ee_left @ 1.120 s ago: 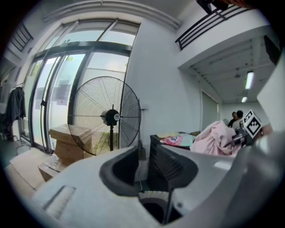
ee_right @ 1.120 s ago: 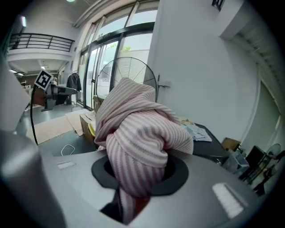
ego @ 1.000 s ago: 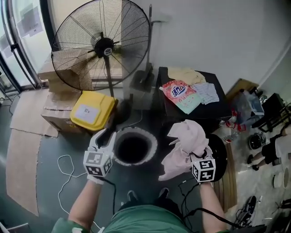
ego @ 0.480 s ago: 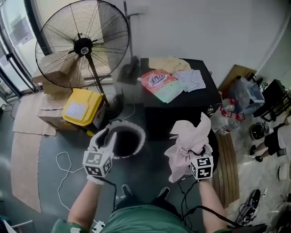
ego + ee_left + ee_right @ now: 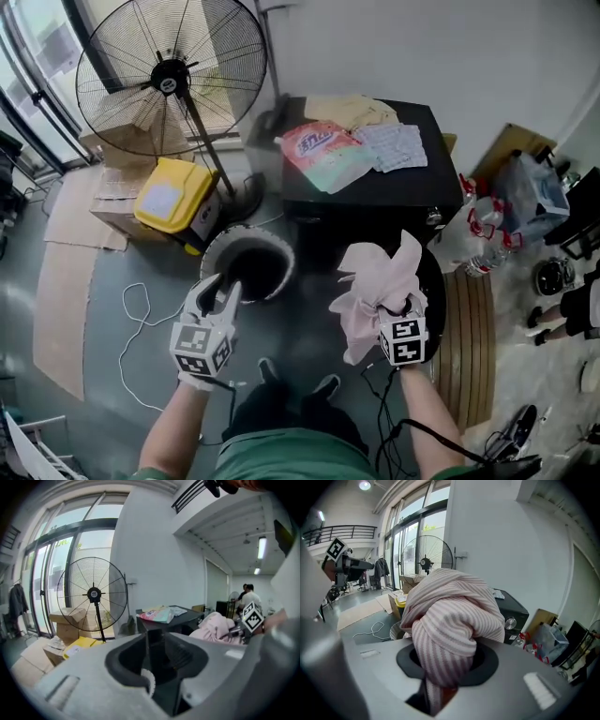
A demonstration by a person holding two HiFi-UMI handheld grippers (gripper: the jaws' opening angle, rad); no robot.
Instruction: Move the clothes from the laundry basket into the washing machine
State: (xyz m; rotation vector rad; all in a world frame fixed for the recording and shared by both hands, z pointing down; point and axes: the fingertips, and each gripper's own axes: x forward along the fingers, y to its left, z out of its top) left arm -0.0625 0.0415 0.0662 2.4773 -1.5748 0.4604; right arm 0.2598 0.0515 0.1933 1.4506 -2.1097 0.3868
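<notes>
Right gripper (image 5: 392,309): clenched on bunched pink-and-white striped cloth garment (image 5: 375,281), 2 jaws buried in folds; garment held aloft in front of black boxy washing machine (image 5: 412,187), right of round white mesh laundry basket (image 5: 217,251). Left gripper (image 5: 217,292): released, empty, jaws apart, just beside basket rim.

1 fan (image 5: 171,75); 1 basket (image 5: 212,253); 1 garment (image 5: 380,279); 1 pouch (image 5: 323,155).

Ahead of you: standing fan (image 5: 171,75), yellow box (image 5: 169,202) beside its base, possibly a detergent pouch (image 5: 319,150); white cable (image 5: 131,309) on the floor.
</notes>
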